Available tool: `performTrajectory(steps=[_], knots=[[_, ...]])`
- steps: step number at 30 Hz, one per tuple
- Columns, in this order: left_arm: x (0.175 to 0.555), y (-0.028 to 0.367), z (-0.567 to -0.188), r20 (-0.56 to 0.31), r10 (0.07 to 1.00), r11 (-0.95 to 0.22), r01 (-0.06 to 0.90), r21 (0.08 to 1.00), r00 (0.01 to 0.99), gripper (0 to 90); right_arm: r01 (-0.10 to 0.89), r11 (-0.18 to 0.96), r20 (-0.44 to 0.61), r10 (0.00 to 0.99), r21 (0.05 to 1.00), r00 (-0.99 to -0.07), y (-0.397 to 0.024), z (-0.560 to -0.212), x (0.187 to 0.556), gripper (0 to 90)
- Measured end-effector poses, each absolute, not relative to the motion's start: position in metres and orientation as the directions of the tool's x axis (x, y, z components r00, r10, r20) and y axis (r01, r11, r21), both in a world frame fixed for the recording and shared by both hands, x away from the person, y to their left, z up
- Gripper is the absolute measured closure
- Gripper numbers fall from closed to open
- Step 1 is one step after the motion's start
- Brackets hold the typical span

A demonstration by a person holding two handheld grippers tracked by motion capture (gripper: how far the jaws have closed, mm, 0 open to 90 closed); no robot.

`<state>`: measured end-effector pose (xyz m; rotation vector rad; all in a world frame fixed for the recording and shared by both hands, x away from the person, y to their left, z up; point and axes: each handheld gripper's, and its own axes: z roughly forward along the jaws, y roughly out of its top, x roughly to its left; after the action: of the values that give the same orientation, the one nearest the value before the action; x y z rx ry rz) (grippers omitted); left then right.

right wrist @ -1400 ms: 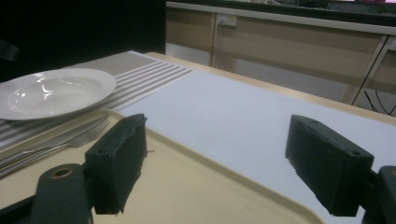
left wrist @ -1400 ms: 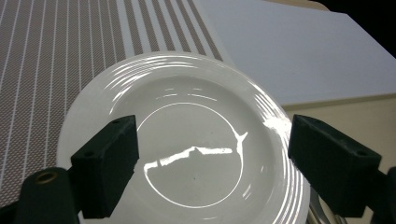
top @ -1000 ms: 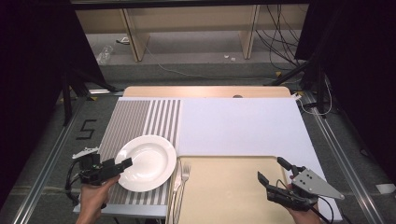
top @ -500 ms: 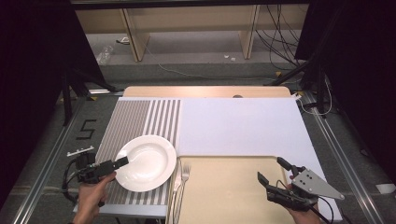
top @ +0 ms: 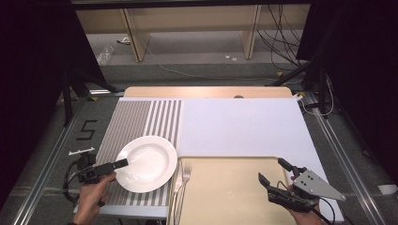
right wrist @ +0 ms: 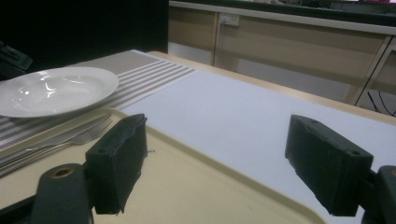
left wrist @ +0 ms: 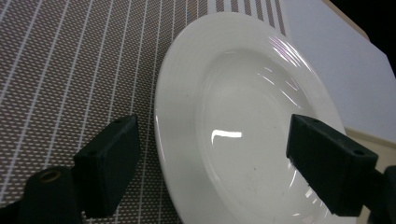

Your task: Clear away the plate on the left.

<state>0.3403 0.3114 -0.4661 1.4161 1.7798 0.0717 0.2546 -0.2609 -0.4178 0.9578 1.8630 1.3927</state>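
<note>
A white deep plate [top: 146, 164] lies on the striped grey placemat [top: 136, 122] at the front left. My left gripper [top: 117, 166] is at the plate's left rim. In the left gripper view it [left wrist: 212, 123] is open and straddles the rim of the plate [left wrist: 243, 130], one jaw over the placemat [left wrist: 70, 70] and the other over the bowl. My right gripper [top: 274, 172] hovers open over the right end of the beige tray [top: 230, 187]. Nothing sits between its jaws [right wrist: 217, 123].
A fork [top: 184, 176] lies along the tray's left edge, close to the plate; it also appears in the right gripper view as the fork [right wrist: 70, 137]. A white mat [top: 239, 126] covers the table's right half. Shelving and cables stand beyond the far edge.
My left gripper has drawn back slightly to the left at the plate's rim. The plate and the right gripper have not moved.
</note>
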Motion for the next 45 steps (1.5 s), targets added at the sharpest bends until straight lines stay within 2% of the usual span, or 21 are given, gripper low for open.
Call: performTrajectory(steps=[6,11,23,31,45], knots=[[0.34,0.31,-0.469,-0.574,0.818,0.368,0.79,0.49,-0.025,17.0,0.188,0.184,-0.052,0.836,0.965,-0.547,-0.261,-0.418,0.254,21.6],[0.339,0.314,-0.475,-0.637,0.77,0.414,0.797,0.44,-0.049,17.1,0.191,0.184,-0.052,0.836,0.964,-0.547,-0.262,-0.417,0.254,21.6],[0.334,0.309,-0.486,-0.717,0.693,0.453,0.817,0.358,-0.07,20.6,0.19,0.185,-0.053,0.836,0.964,-0.546,-0.261,-0.417,0.254,21.7],[0.33,0.307,-0.492,-0.764,0.636,0.503,0.81,0.303,-0.109,27.0,0.19,0.184,-0.052,0.837,0.964,-0.545,-0.261,-0.418,0.254,21.7],[0.327,0.302,-0.5,-0.797,0.579,0.555,0.798,0.235,-0.168,44.6,0.191,0.185,-0.053,0.837,0.964,-0.544,-0.261,-0.418,0.254,21.7]])
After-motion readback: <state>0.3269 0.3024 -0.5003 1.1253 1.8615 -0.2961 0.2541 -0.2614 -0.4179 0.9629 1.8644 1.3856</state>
